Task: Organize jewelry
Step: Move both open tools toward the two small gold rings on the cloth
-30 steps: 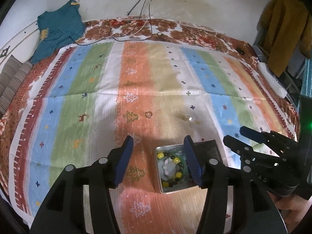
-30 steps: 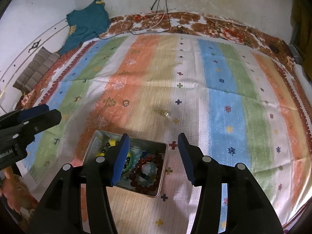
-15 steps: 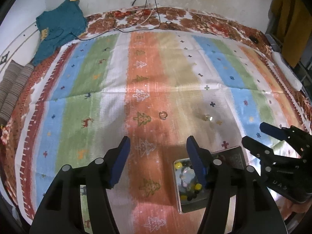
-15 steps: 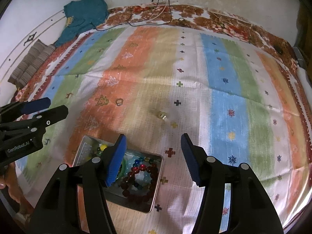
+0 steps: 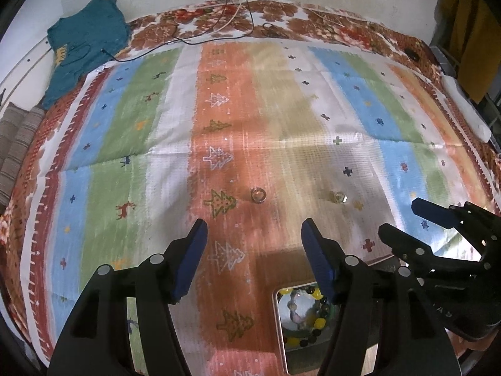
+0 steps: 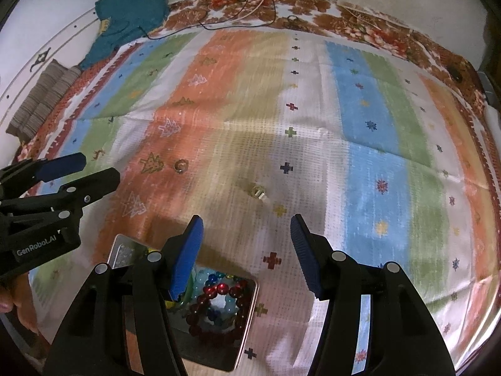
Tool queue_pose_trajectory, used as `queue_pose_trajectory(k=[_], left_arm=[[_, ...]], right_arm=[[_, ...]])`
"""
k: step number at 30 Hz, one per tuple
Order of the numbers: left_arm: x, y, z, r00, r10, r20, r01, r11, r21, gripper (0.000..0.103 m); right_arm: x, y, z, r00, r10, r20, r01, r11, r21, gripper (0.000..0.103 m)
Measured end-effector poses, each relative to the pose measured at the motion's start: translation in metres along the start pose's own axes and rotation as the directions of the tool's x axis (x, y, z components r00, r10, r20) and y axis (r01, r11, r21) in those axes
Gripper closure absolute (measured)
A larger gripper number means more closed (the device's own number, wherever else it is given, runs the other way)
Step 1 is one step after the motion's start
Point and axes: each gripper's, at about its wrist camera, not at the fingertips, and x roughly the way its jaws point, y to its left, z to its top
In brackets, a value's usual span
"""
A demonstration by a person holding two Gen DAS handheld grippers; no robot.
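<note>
Around the work area

A striped cloth [image 5: 150, 131] with tree and cross motifs covers a floral bedspread [image 5: 313, 28]. A teal garment [image 5: 84, 47] lies at the far left corner, black cables [image 5: 219, 25] trail nearby, and a mustard garment [image 5: 466, 31] hangs right

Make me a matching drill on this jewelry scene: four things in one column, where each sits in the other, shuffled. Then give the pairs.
Things:
1. dark red bead bracelet
2. plain ring
3. teal garment
4. left claw

Places:
A. far left corner, by the wall
B. inside the metal tin
C. open, over the striped cloth
D. loose on the orange stripe

Pairs: 1-B, 2-D, 3-A, 4-C
</note>
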Motion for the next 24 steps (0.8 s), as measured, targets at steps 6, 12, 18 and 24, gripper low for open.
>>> queue_pose_trajectory(k=[6,12,18,24], left_arm=[[0.021,0.004,0.004,0.999,0.017,-0.041,-0.017,1.000,-0.006,0.041],[0.034,0.003,0.011,0.998,0.012,-0.061,-0.012,1.000,-0.003,0.041],[0.055,0.001,0.015,0.994,0.020,-0.111,-0.018,1.000,0.016,0.041],[0.069,0.005,0.020,0.990,0.013,-0.138,-0.012,1.000,0.008,0.041]], right_arm=[[0.014,-0.003,0.005,1.000,-0.002,-0.028,0.002,1.000,0.003,0.045],[0.030,-0.009,0.009,0.998,-0.002,-0.061,0.003,1.000,0.008,0.045],[0.045,-0.015,0.013,0.996,-0.020,-0.090,0.022,1.000,0.018,0.045],[0.059,-0.017,0.016,0.992,-0.008,-0.123,0.011,1.000,0.020,0.045]])
